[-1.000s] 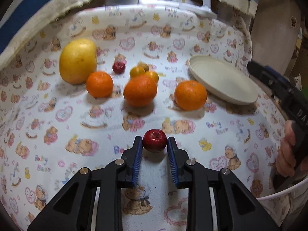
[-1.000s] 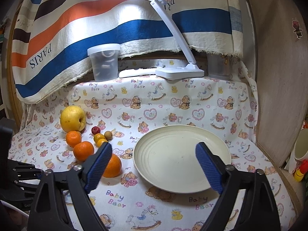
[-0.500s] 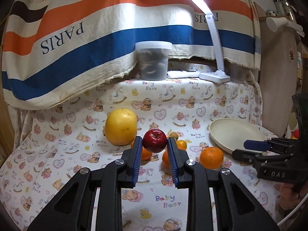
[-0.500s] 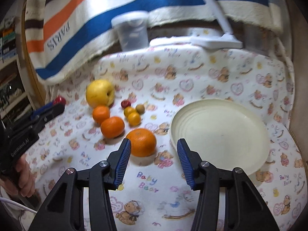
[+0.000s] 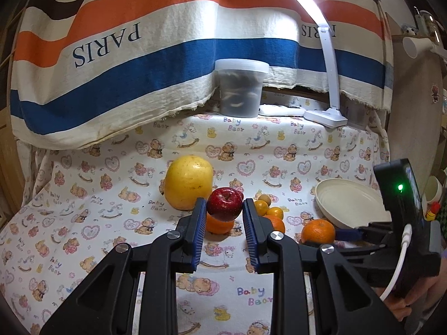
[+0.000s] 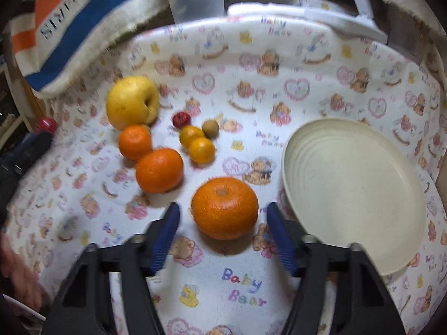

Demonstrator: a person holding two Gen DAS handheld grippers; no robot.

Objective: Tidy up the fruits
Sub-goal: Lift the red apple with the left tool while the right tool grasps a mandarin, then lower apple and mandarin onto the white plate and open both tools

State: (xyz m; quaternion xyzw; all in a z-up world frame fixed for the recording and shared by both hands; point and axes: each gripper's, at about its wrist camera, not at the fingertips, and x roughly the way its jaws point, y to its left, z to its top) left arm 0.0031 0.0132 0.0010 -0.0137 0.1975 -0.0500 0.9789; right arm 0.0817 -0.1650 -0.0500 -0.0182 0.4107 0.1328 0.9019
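Cream plate (image 6: 354, 195) holds nothing. Left tool (image 5: 225, 209) clamps red apple (image 5: 224, 203) above the surface. Right tool (image 6: 223, 223), part open, straddles untouched orange (image 6: 225, 206) beside the plate.

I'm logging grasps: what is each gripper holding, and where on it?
Left gripper pinches the red apple by its two sides. Right gripper holds nothing; the orange sits untouched between its pads.

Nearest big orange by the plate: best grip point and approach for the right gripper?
Grip the nearest orange across its widest middle, from above and the near side. It sits stem-up, round, clear of the plate; the right gripper already straddles it, pads not touching.
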